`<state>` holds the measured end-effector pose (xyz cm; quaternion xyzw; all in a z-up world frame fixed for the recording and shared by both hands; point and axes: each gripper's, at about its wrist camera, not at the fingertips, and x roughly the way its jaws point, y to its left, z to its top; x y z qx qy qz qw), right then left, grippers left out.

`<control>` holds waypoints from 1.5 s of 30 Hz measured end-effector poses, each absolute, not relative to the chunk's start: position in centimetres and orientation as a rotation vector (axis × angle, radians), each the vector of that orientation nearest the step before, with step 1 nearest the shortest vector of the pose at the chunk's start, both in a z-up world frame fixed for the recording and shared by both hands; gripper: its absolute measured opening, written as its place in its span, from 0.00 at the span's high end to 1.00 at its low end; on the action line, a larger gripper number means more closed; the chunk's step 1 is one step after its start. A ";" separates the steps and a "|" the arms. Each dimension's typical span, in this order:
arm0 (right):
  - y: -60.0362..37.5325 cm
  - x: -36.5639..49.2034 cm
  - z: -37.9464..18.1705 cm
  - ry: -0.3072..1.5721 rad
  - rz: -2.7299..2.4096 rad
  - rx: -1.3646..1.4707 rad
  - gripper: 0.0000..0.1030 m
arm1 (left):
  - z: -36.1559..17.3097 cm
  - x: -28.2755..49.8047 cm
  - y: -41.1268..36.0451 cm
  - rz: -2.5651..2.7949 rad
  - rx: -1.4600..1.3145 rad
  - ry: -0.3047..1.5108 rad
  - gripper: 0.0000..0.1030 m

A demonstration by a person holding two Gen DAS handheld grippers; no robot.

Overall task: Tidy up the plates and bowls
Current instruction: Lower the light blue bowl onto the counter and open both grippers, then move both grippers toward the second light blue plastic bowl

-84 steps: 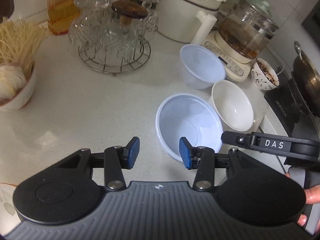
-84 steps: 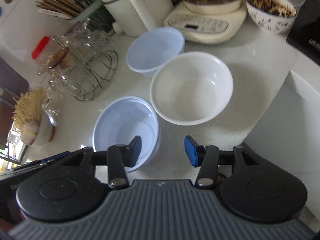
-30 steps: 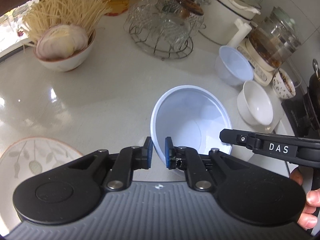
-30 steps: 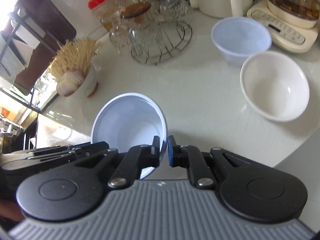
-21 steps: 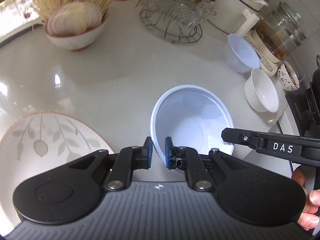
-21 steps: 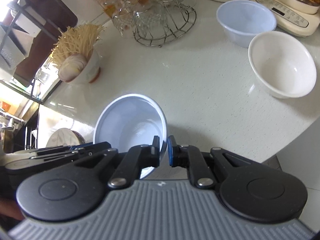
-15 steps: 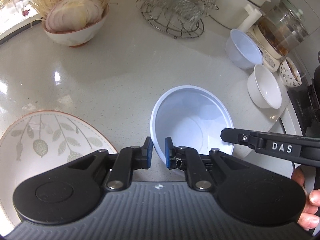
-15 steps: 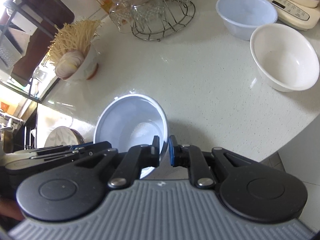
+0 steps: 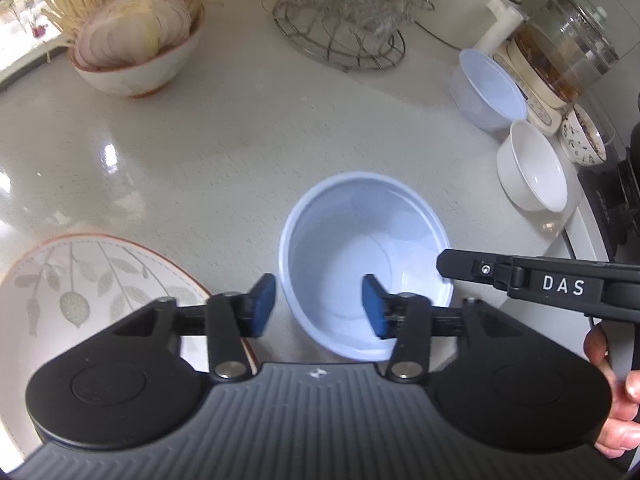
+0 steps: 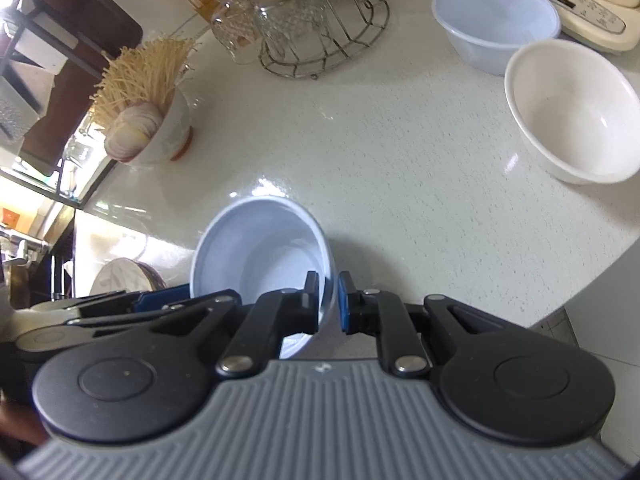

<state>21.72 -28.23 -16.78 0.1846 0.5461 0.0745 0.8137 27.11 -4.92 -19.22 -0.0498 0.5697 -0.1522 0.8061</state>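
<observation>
Pale blue plastic bowl (image 9: pixel 362 256) near the front of the speckled white countertop (image 9: pixel 224 132), mouth up, tilted in the right wrist view.

Rim clamped on the near right side by the right gripper (image 10: pixel 328 300): one pad inside the wall, one outside, jaws almost together on the thin plastic.

Left gripper (image 9: pixel 318 306) straddling the near left part of the same rim, jaws opening; blue pads (image 9: pixel 264 304) clear of the wall on both sides, nothing pressed.

Fingers of a hand (image 9: pixel 612 392) wrapped round the right gripper's handle at the right edge of the left wrist view.

Just left of the bowl, a leaf-patterned plate (image 9: pixel 80 288) with a reddish rim, partly hidden under the left gripper.

Further back and to the right, a second pale blue bowl (image 9: pixel 490 90) and a white ceramic bowl (image 9: pixel 534 166), side by side and close together, well apart from the held one.

Beyond those, a small patterned bowl (image 9: pixel 582 136) with dark contents and a glass kettle (image 9: pixel 564 52) on a cream base.

At the back, a wire rack of glassware (image 9: pixel 344 16).

Back left, a bowl of enoki mushrooms and sliced onion (image 9: pixel 136 48).
</observation>
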 end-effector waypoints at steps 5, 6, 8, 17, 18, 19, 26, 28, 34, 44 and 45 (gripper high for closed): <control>-28.3 21.9 -16.1 1.129 0.155 0.396 0.59 | -18.2 27.1 -4.3 -0.308 -0.100 1.171 0.44; -28.3 21.8 -15.8 1.114 0.153 0.392 0.59 | -17.9 27.1 -4.2 -0.304 -0.096 1.159 0.44; -28.3 21.8 -15.1 1.079 0.145 0.384 0.59 | -17.1 27.1 -4.1 -0.307 -0.091 1.132 0.44; -29.1 20.1 -9.4 0.818 0.064 0.330 0.59 | -11.6 26.7 -4.1 -0.359 -0.048 0.945 0.44; -29.2 19.8 -8.8 0.793 0.057 0.328 0.59 | -11.1 26.7 -4.1 -0.367 -0.049 0.930 0.44; -29.3 19.5 -8.2 0.772 0.048 0.329 0.59 | -10.5 26.7 -4.0 -0.375 -0.049 0.914 0.44; -29.2 17.4 -5.6 0.702 -0.018 0.318 0.59 | -7.3 25.4 -4.1 -0.436 -0.023 0.839 0.44; -28.9 16.6 -5.2 0.691 -0.039 0.313 0.59 | -6.7 24.8 -4.1 -0.449 -0.001 0.821 0.44; -28.2 14.2 -4.2 0.655 -0.110 0.319 0.59 | -4.5 23.2 -4.1 -0.499 0.039 0.773 0.44; -28.9 12.0 -3.6 0.645 -0.184 0.361 0.59 | -2.9 22.8 -6.4 -0.612 0.060 0.759 0.44; -29.3 12.1 -3.7 0.648 -0.191 0.365 0.59 | -3.0 23.0 -6.9 -0.616 0.064 0.759 0.44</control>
